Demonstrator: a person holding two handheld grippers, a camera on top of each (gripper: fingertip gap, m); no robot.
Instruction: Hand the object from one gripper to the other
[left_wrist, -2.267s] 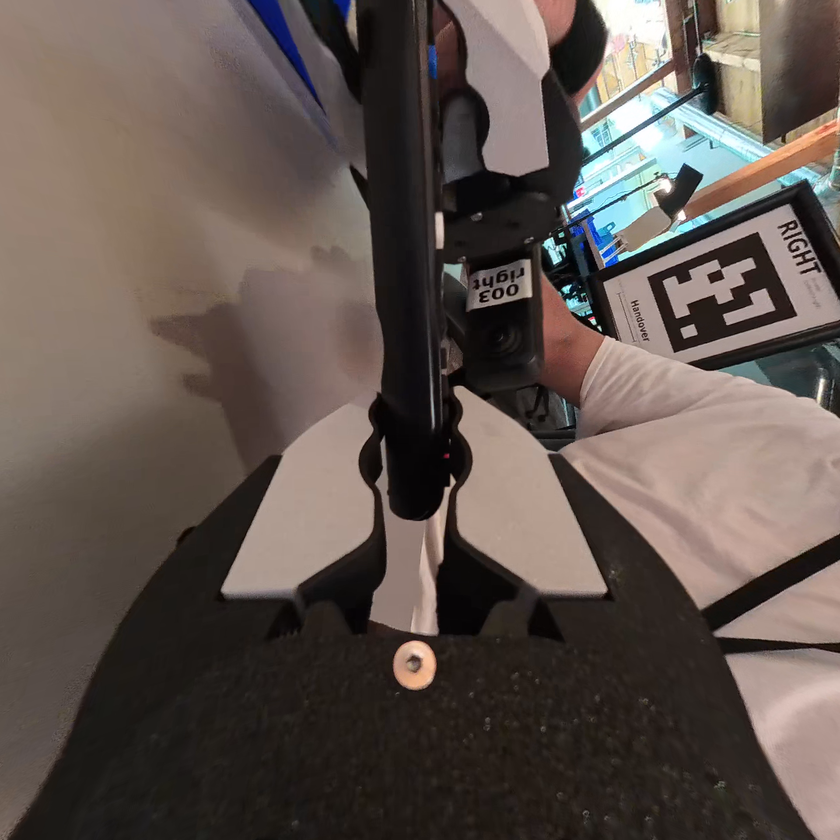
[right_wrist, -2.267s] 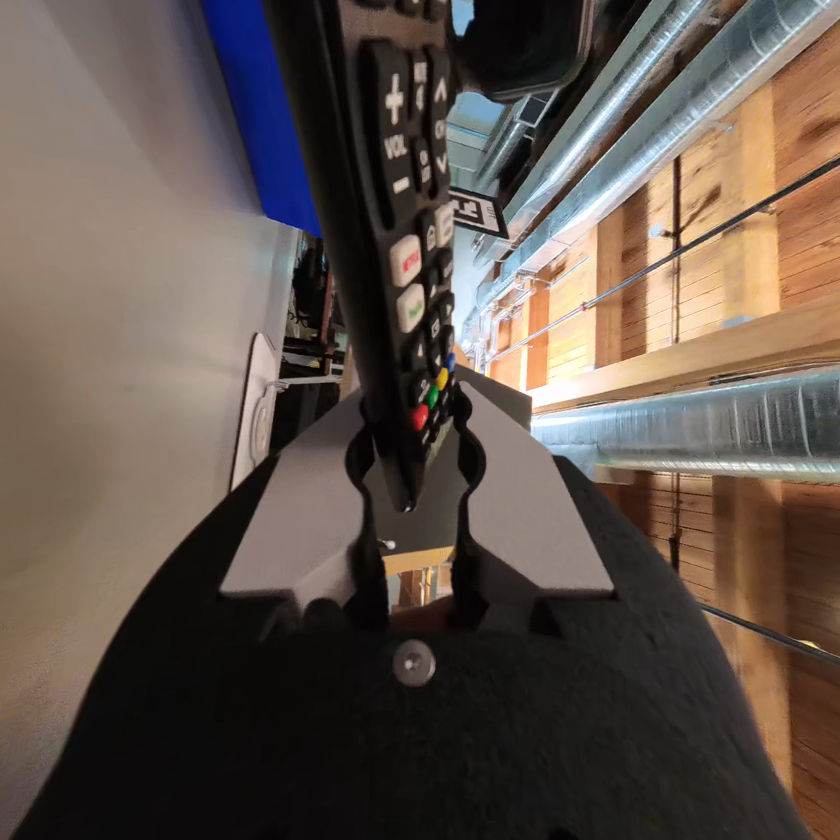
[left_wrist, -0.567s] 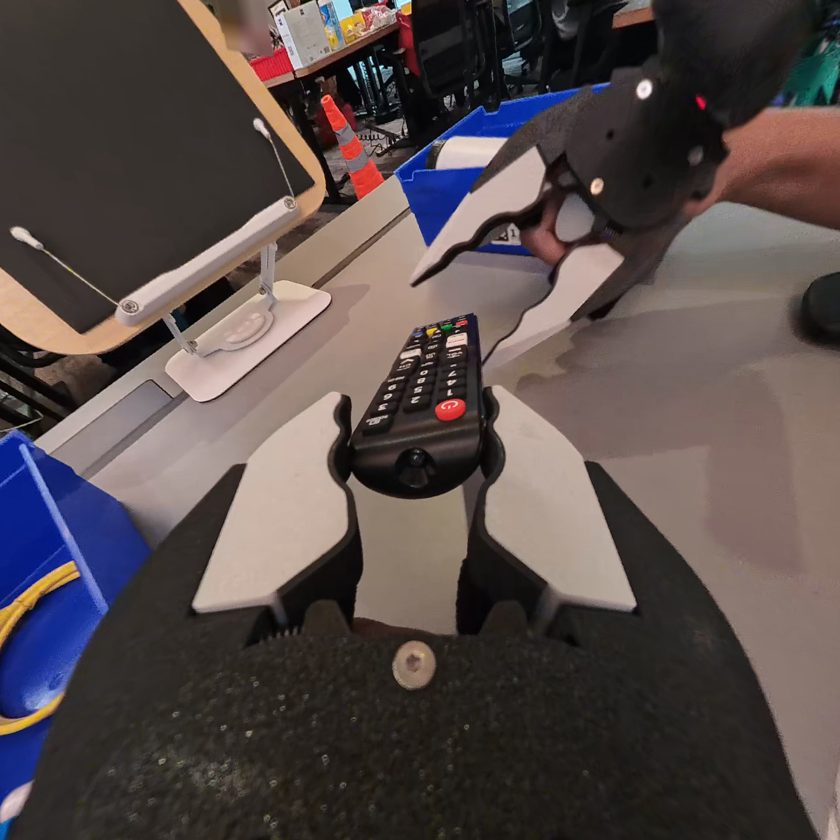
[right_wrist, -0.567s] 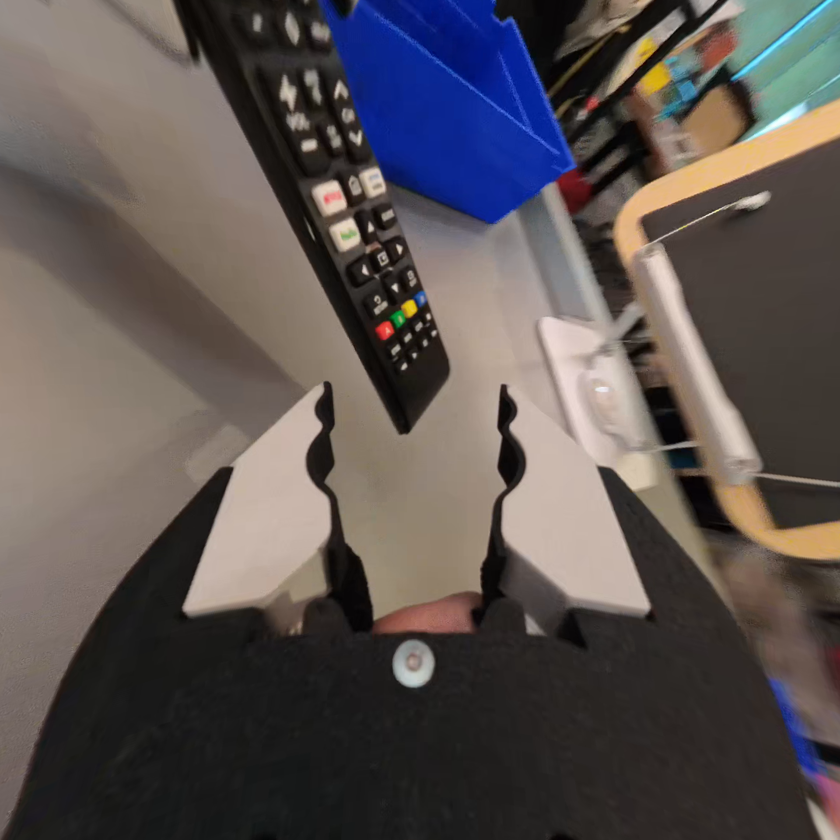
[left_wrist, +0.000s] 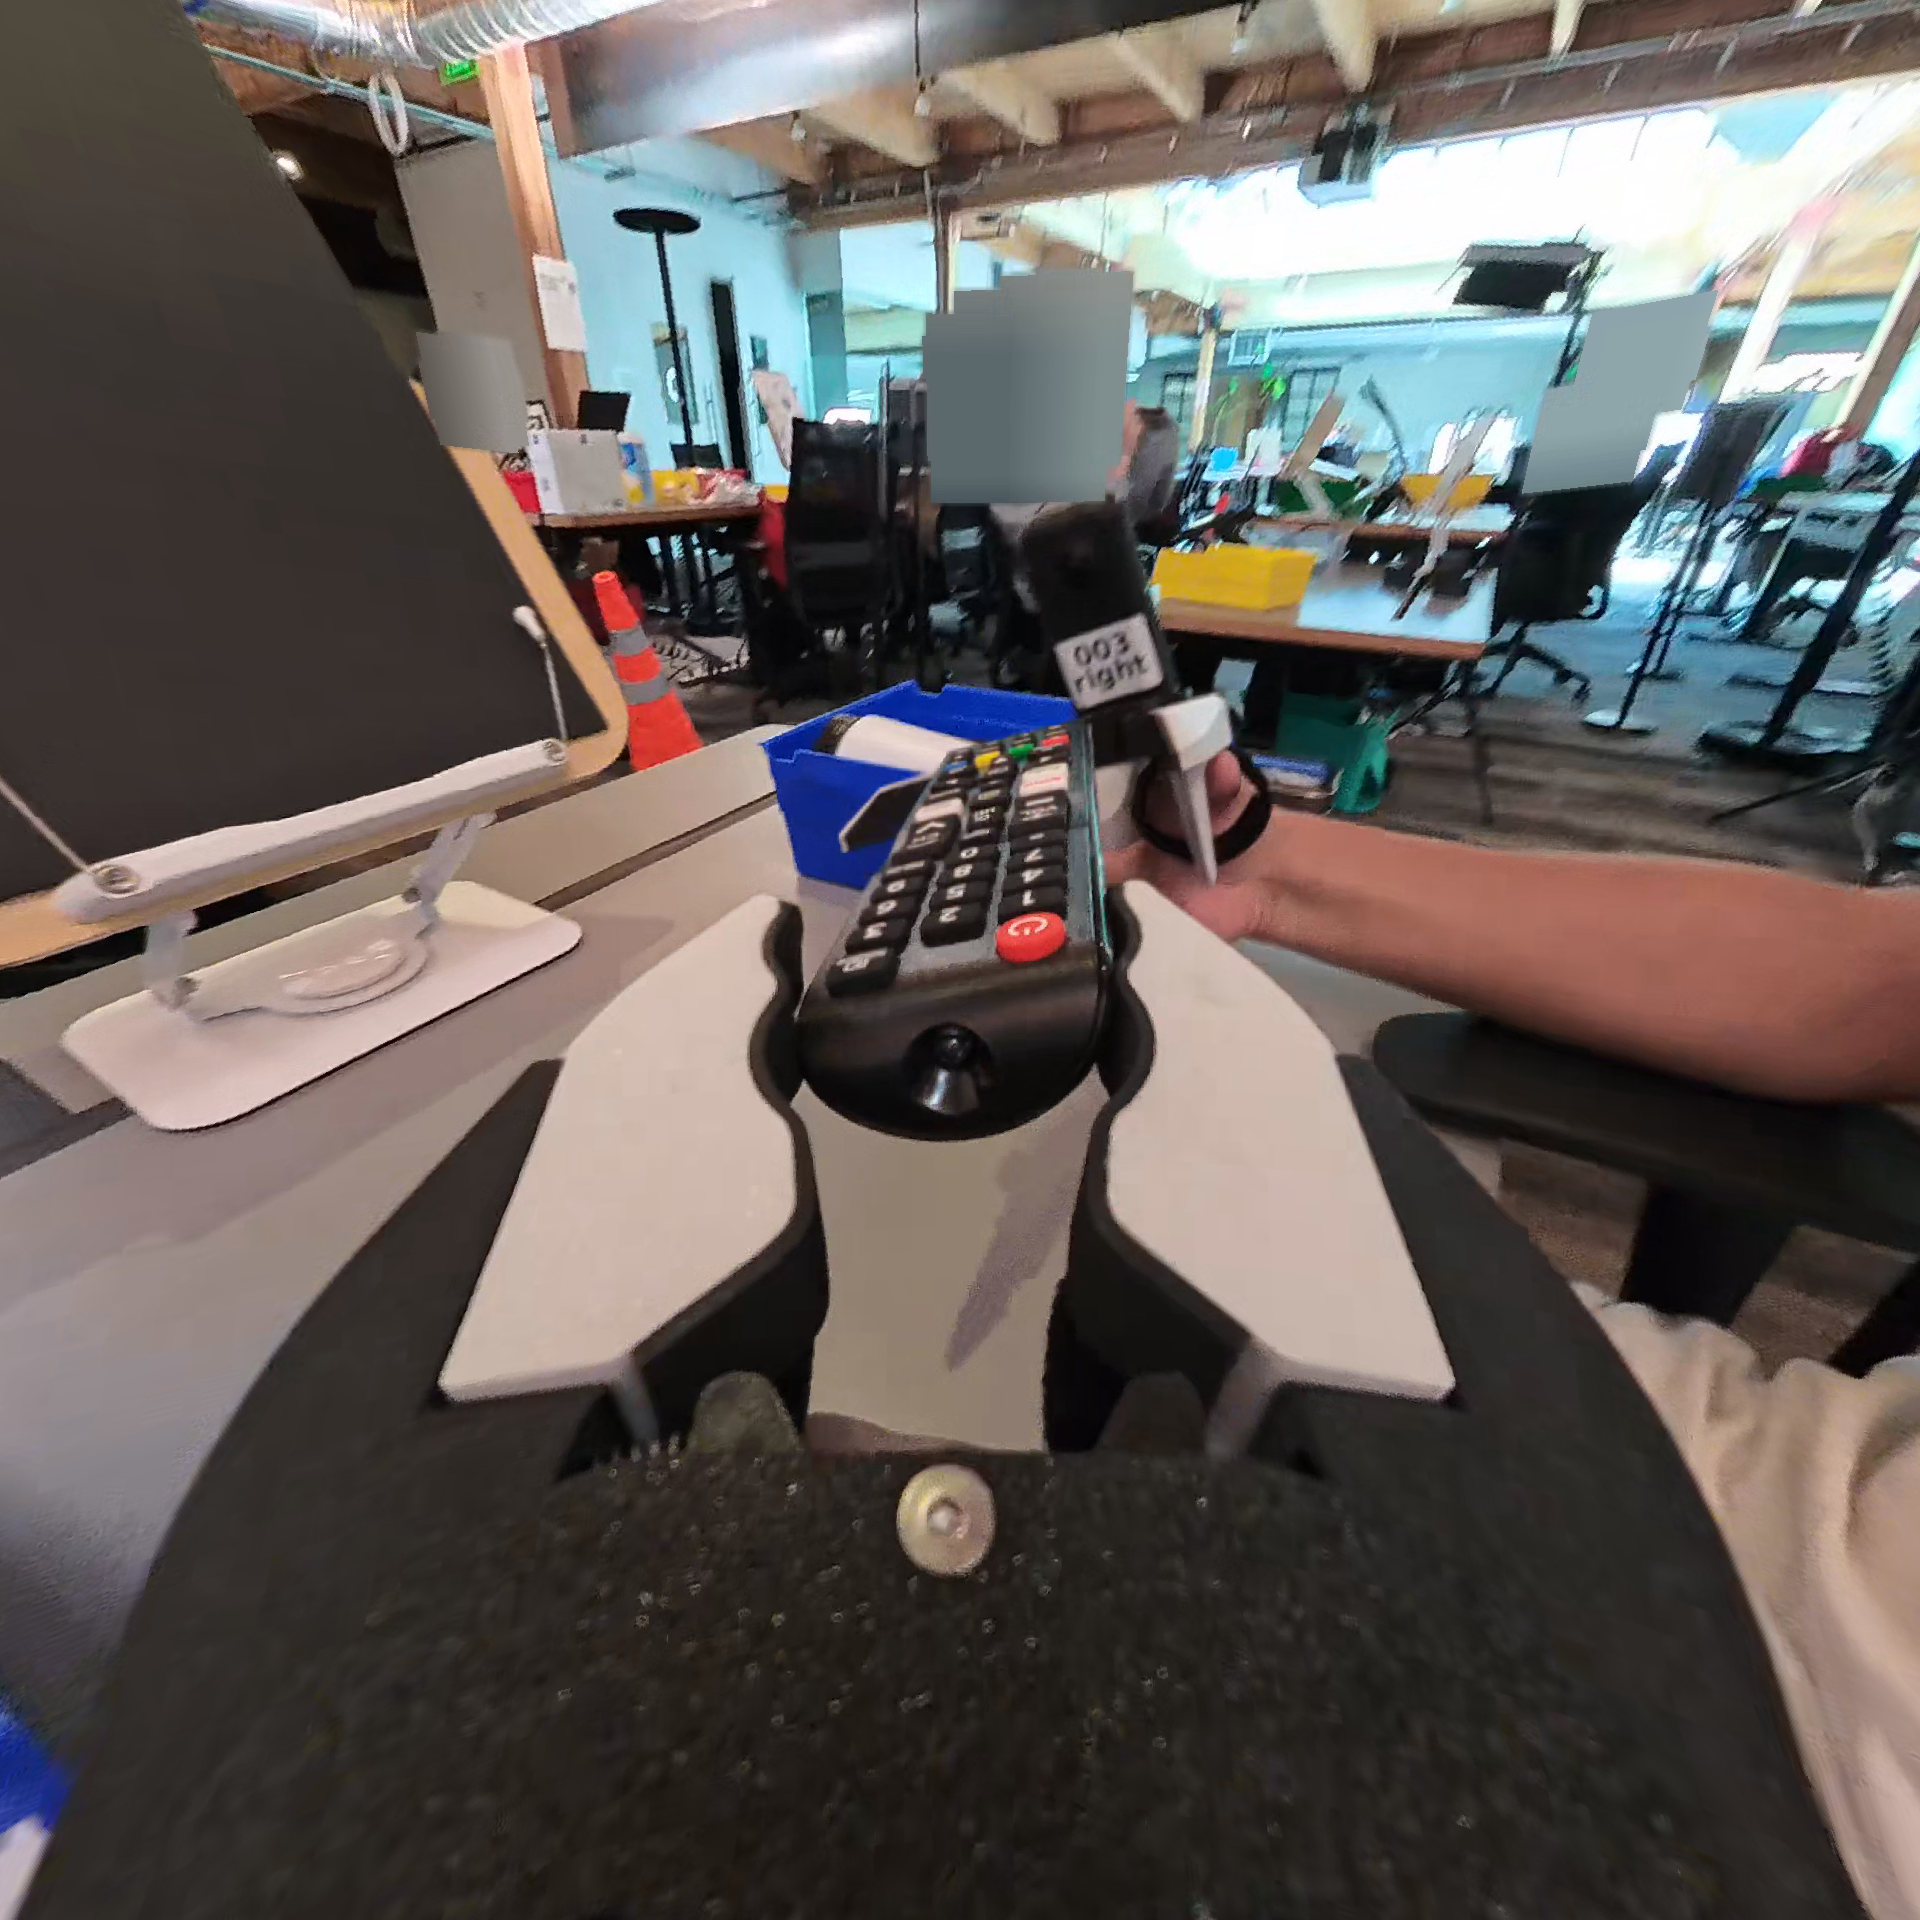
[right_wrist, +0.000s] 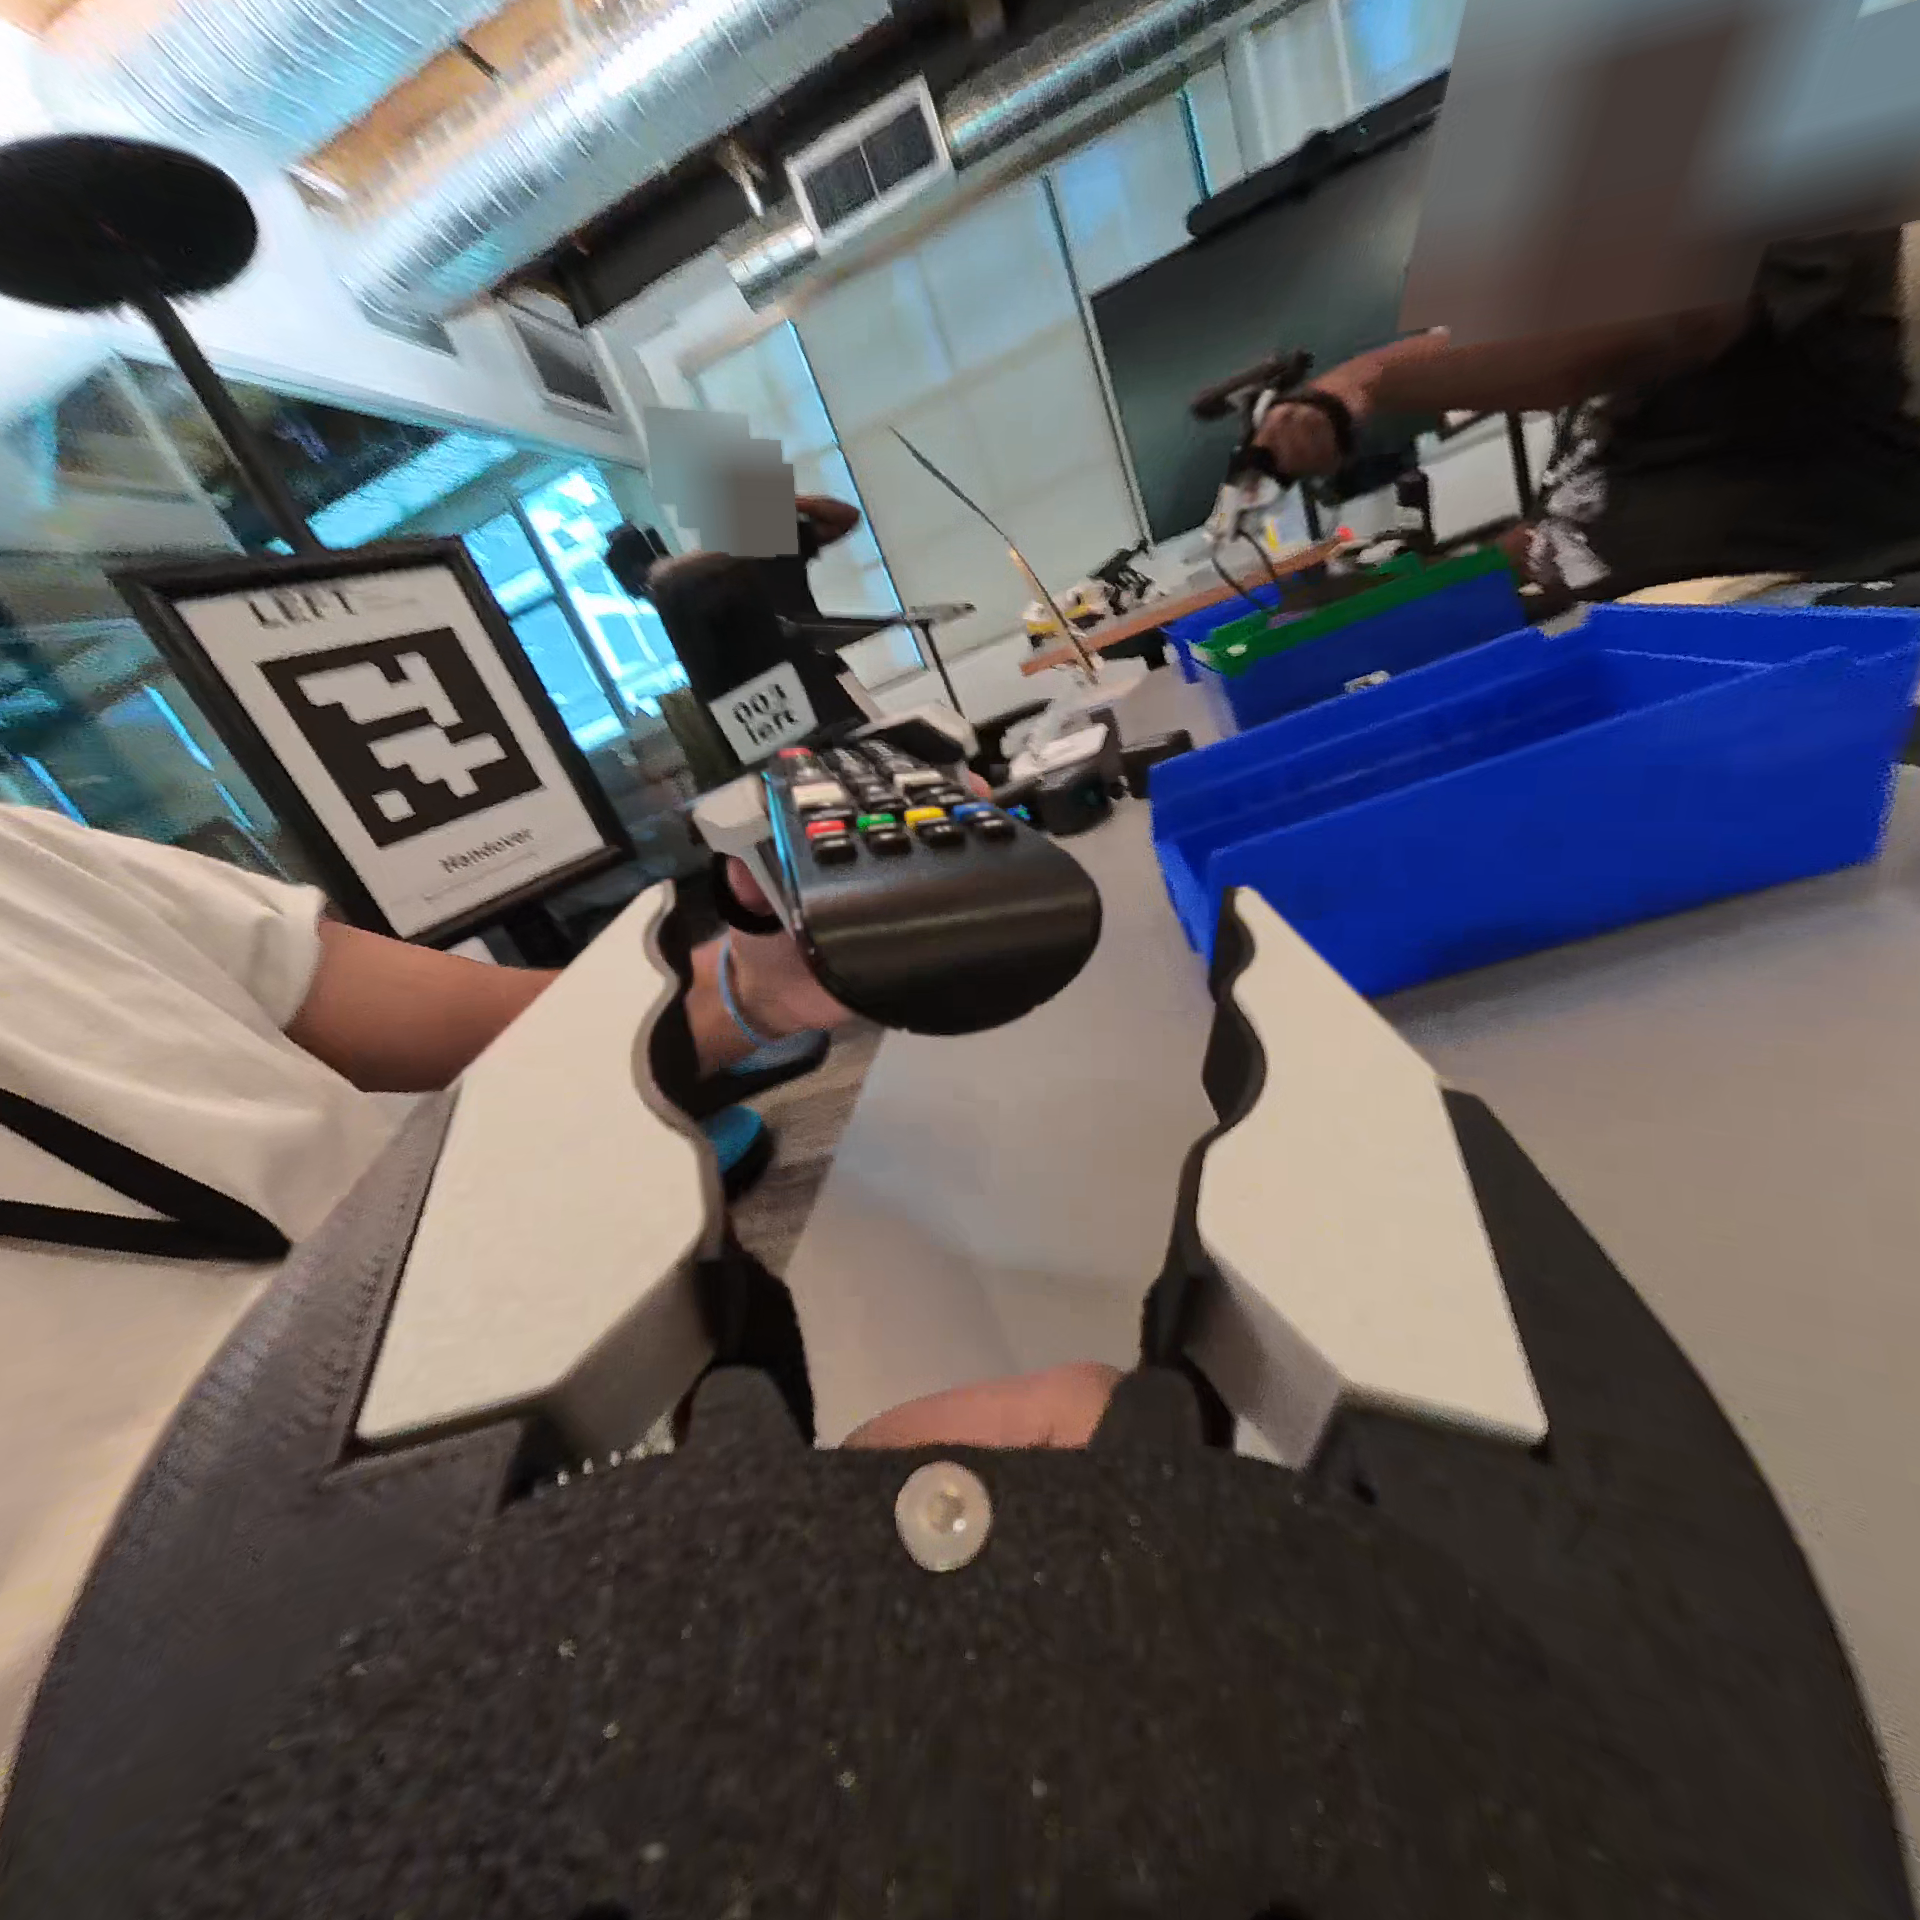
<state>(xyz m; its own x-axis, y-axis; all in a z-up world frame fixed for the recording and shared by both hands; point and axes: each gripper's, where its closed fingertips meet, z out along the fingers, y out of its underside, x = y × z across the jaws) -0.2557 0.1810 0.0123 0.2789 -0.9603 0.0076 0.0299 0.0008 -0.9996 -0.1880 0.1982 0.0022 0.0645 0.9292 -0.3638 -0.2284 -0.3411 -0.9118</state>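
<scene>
Above the grey bench (left_wrist: 665, 914), near its far edge, the handover appears already made, judging from how things sit now. The bench is the widest thing here and carries the rest. A black-faced board on a white stand (left_wrist: 312, 997) sits toward its left edge. A blue bin (right_wrist: 1558, 790) lies along the far edge, with a framed marker sign (right_wrist: 384, 727) upright at the other side.

The left tool (left_wrist: 951, 997) pinches the TV remote control (left_wrist: 966, 935) by its power-button end, the remote's sides seated in the notches of both white fingers (left_wrist: 644, 1174). The remote lies roughly level, buttons up, and points away toward the other tool. That probably keeps its free end reachable and its weight balanced in the grip.

The right tool (right_wrist: 940, 1039) stands spread wide, its scalloped fingers (right_wrist: 561, 1195) on either side of the remote's rounded coloured-button end without touching it. That end hangs in the air just ahead of the gap and clear of the bench, so the left grip alone bears the remote.
</scene>
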